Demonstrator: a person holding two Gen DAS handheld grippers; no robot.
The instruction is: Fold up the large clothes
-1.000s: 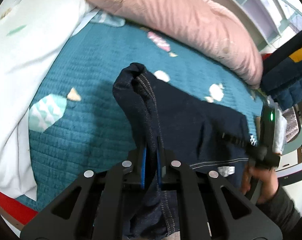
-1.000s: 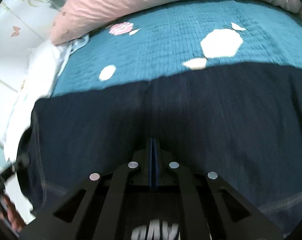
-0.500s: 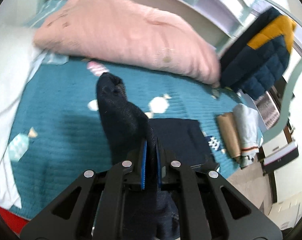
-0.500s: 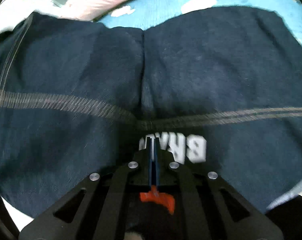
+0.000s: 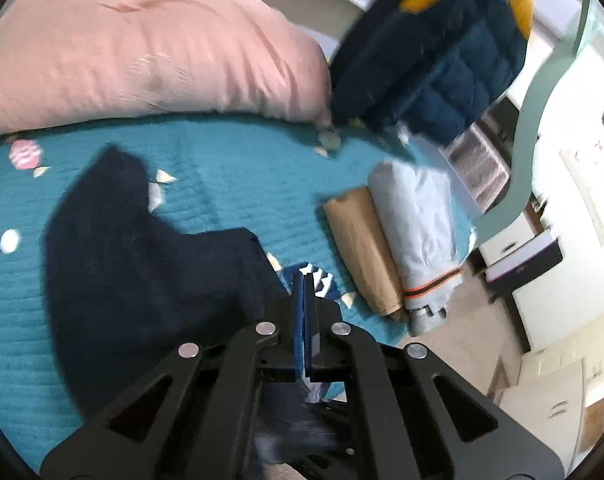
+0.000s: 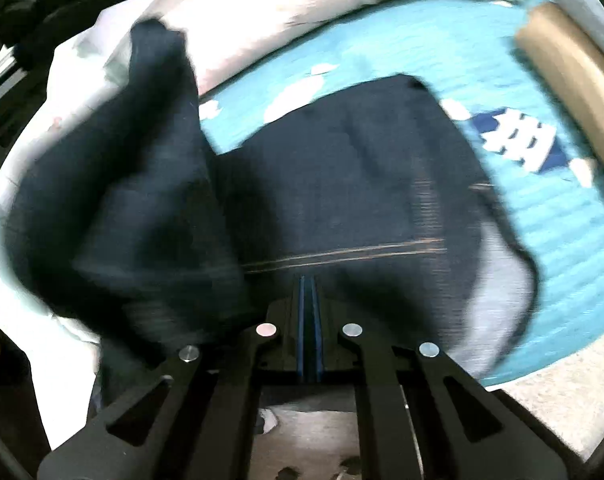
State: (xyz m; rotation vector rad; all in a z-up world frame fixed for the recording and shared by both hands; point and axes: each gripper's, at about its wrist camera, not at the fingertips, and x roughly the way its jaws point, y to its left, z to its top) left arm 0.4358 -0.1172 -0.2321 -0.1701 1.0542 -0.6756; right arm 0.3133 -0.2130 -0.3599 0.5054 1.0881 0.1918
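A dark navy garment (image 5: 134,280) lies partly spread on the teal quilted bed cover (image 5: 230,168). In the left wrist view one end of it sticks up at the left. My left gripper (image 5: 306,280) has its blue pads pressed together and sits beside the garment's right edge; I see no cloth between them. In the right wrist view the garment (image 6: 341,184) shows a tan stitch line, and a raised fold (image 6: 158,92) at the left. My right gripper (image 6: 309,284) is shut at the garment's near edge; whether cloth is pinched is hidden.
A pink pillow (image 5: 142,60) lies along the back of the bed. A navy and yellow puffer jacket (image 5: 441,52) hangs at the right. A tan roll (image 5: 361,252) and a grey roll (image 5: 417,224) of clothes lie at the bed's right edge. Beige floor (image 6: 549,392) is beyond.
My left gripper has let go of the garment and swung right; the cloth it held up now lies beside it. The right view has pulled back, and the garment is lower and more spread.
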